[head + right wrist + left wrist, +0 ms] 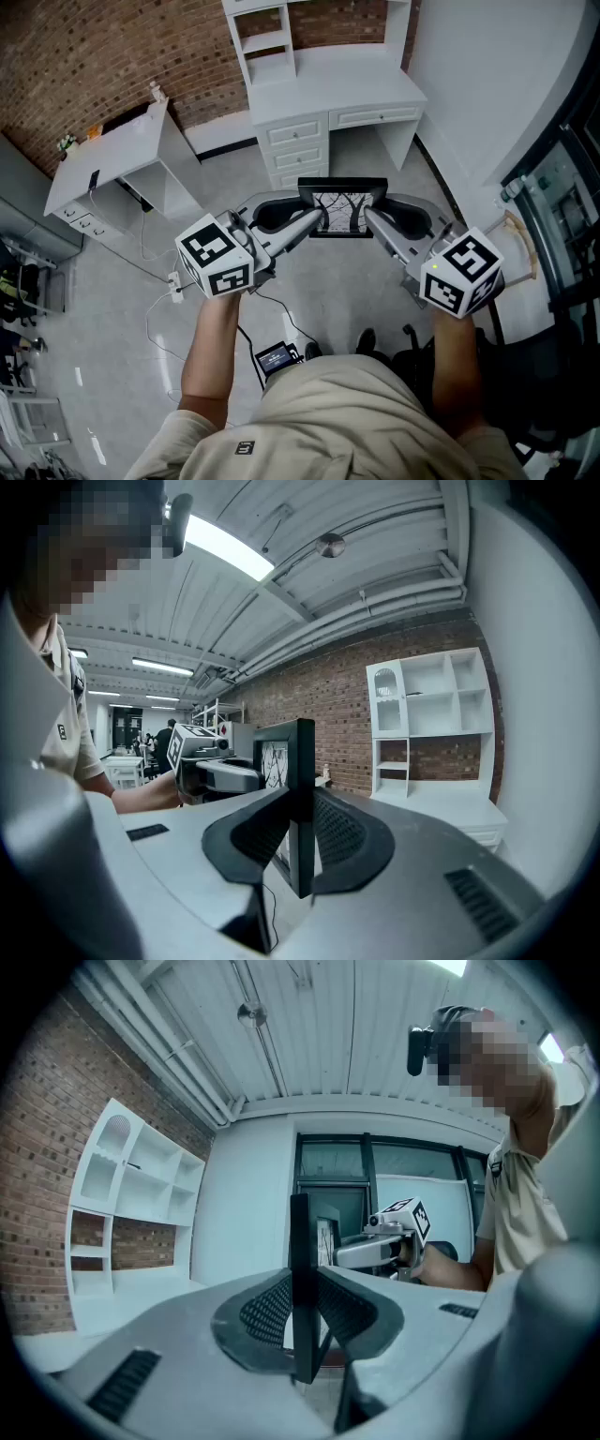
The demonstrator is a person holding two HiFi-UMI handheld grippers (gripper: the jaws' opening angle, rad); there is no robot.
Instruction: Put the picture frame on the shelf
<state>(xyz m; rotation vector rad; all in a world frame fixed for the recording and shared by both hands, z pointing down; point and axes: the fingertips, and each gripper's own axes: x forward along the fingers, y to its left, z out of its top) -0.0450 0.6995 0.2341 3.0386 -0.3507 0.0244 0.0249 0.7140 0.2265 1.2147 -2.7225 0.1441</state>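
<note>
A black picture frame [342, 208] with a branch drawing hangs in mid-air between both grippers, above the floor in front of the white desk. My left gripper [320, 218] is shut on the frame's left edge [302, 1283]. My right gripper [368, 217] is shut on its right edge [300, 808]. Each gripper view shows the frame edge-on, pinched between the dark pads. The white shelf unit [265, 42] stands on the desk [328, 89] straight ahead, and appears as open white shelves [122, 1185] in the left gripper view and as shelves [431, 714] in the right gripper view.
A second white desk [112, 155] stands at the left by the brick wall [103, 56], with cables [164, 291] on the grey floor. A white wall [487, 84] and dark glass door [562, 216] are on the right. A small device [277, 357] lies by my feet.
</note>
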